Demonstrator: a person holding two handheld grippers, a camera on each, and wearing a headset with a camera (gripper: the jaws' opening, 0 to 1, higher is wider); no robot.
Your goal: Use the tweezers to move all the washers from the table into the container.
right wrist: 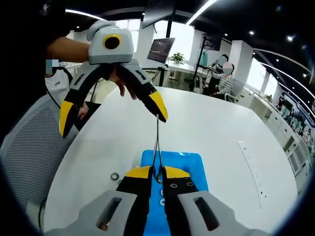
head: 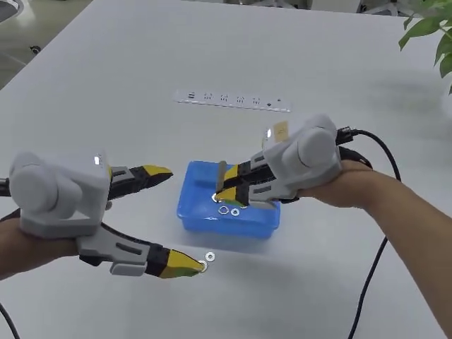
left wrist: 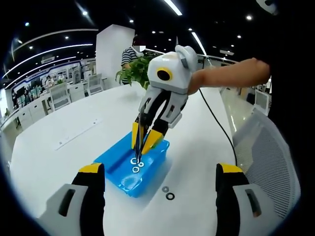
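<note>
You are working in an open-plan office. Your white counter (head: 318, 63) carries a power strip (head: 233, 99); a mesh office chair (left wrist: 275, 162) stands beside it. Linear ceiling lights (left wrist: 172, 7) and spotlights (left wrist: 84, 13) run overhead. Further desks (left wrist: 61, 93) with chairs, a monitor (right wrist: 161, 50), a seated person (right wrist: 225, 83) and a potted plant (left wrist: 135, 73) are noted across the wide room behind.

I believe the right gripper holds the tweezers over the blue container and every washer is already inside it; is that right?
Not every washer: the left gripper view shows two washers on the table beside the container. The rest is right.
</note>
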